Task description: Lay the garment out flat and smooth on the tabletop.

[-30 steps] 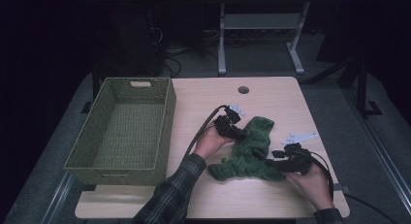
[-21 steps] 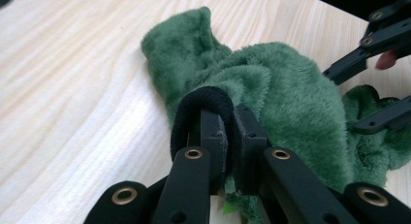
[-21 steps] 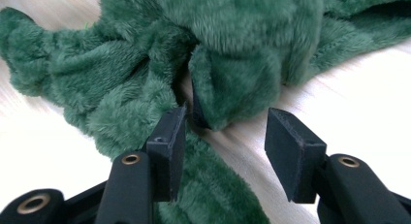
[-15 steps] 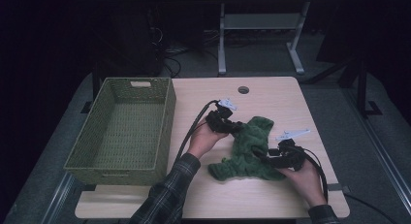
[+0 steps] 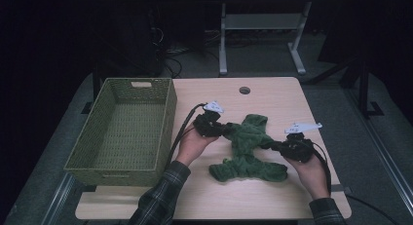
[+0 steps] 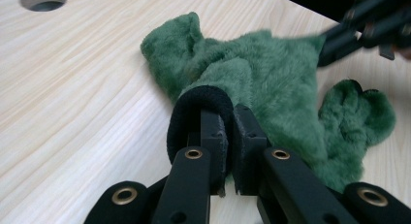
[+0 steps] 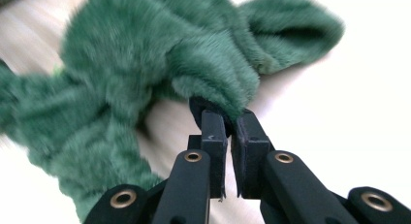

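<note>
Between the two hand-held grippers, on the desk (image 5: 272,93), lies the green fuzzy garment (image 5: 248,149), bunched up, w/ a black cuff at each pinched end. Left hand-held gripper (image 5: 220,129) is pressed shut on one black cuff (image 6: 196,107); since a sec ago it has carried that end a bit farther from the person and slightly up, so the cloth on its side now looks drawn out. Right hand-held gripper (image 5: 281,147) has just been closing: its jaws went from part-spread to clamped on the other black-edged end (image 7: 203,107), fabric between the pads, approx where it was before. Garment sits just right of the left gripper and just left of the right one; woven green basket (image 5: 122,127) stands to the far side of the left gripper, apart from the cloth. Judgement: both ends now secured, so prob. next is lifting or stretching the piece to straighten it, maybe toward the basket.
</note>
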Tool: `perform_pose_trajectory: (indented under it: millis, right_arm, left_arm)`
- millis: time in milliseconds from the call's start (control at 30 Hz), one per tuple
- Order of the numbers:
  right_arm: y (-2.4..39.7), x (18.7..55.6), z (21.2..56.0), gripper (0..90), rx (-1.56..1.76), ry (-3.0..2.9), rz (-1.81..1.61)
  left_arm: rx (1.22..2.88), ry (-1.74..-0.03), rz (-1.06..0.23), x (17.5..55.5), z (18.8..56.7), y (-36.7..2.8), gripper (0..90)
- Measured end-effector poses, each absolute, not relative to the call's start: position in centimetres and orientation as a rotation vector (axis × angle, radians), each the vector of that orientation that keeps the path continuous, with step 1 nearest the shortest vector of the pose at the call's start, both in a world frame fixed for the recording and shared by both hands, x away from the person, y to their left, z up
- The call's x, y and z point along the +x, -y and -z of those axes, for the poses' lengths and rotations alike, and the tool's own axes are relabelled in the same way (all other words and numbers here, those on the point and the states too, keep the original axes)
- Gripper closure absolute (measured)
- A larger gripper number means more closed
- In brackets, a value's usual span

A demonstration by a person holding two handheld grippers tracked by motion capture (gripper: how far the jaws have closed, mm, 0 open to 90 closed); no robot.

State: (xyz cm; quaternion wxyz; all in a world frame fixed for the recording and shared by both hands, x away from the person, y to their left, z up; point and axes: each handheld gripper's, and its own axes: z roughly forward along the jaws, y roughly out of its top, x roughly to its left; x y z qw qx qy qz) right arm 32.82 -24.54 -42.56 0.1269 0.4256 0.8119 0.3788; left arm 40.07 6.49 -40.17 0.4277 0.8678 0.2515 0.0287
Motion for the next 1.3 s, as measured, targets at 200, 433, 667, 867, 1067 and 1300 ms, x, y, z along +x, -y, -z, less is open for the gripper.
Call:
perform_pose_trajectory:
  millis: [200, 433, 667, 867, 1067, 1300]
  right_arm:
    - [24.0, 33.7, 41.2, 84.1, 1.169, -2.384, -1.104]
    - [22.9, 35.3, 43.0, 84.1, 1.158, -2.479, -1.064]
    - [22.4, 36.5, 45.1, 84.2, 1.187, -2.547, -1.0]
    - [22.4, 36.6, 45.4, 75.3, 1.195, -2.558, -1.002]
    - [23.2, 35.8, 43.3, 59.9, 1.199, -2.508, -1.046]
    - [23.9, 35.9, 40.3, 54.7, 1.199, -2.459, -1.099]
  left_arm:
    - [2.192, -0.697, -0.104, 38.9, 40.7, -8.2, 85.1]
    - [2.267, -0.771, -0.088, 38.3, 43.3, -8.6, 85.2]
    - [2.319, -0.781, -0.05, 38.1, 45.9, -8.3, 85.1]
    - [2.273, -0.804, -0.067, 37.8, 45.6, -8.4, 75.8]
    - [2.255, -0.751, -0.106, 37.3, 42.9, -8.8, 56.8]
    - [2.223, -0.736, -0.148, 37.8, 40.1, -8.3, 49.9]
